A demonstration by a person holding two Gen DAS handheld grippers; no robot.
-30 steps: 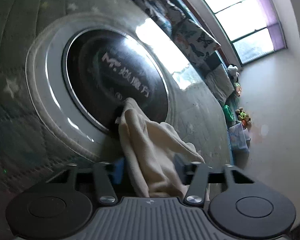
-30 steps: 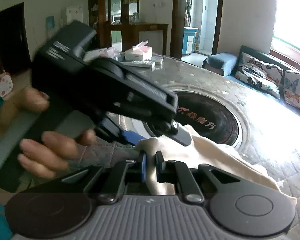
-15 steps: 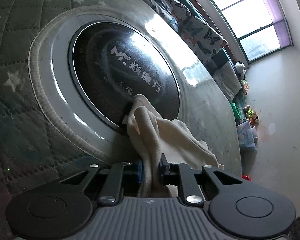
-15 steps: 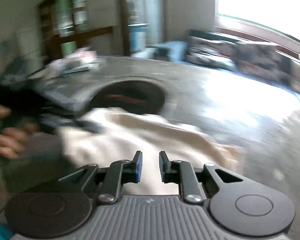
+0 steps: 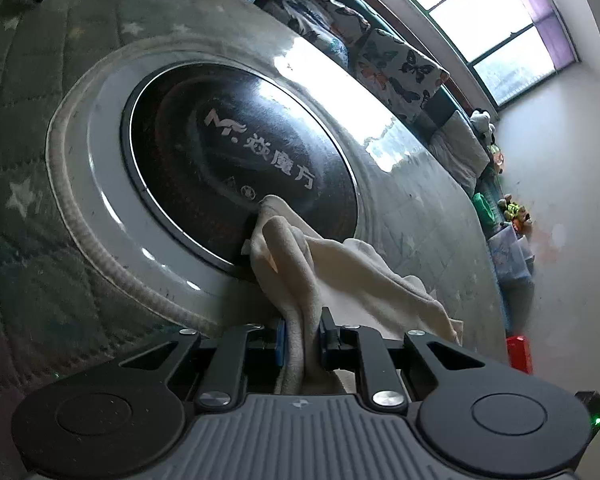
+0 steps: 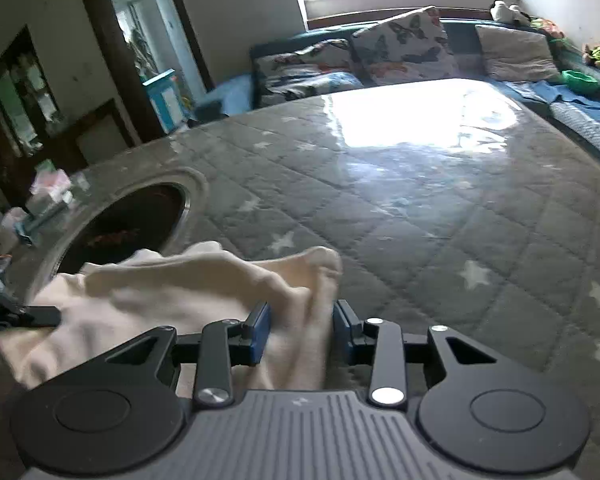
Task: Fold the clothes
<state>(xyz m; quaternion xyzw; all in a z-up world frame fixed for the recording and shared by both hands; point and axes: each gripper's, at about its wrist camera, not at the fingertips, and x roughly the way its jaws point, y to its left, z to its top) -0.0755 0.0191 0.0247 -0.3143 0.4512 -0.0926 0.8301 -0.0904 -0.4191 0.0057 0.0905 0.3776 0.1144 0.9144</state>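
Left hand-held gripper [image 5: 302, 334] pinches soft cream garment [image 5: 340, 276] over quilted tabletop [image 5: 40, 80].

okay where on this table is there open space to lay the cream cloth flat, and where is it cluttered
Widest bare stretch: the quilted star-print table cover beyond the cream cloth, between the round black cooktop and the sofa cushions. The far end past the cooktop is crowded with a tissue box and small blurred items. The left gripper and right gripper both have cloth between their fingers.

Cream garment [image 5: 340, 276]: soft fabric, bunched and creased, one end draped onto the dark round panel [image 5: 236, 160].
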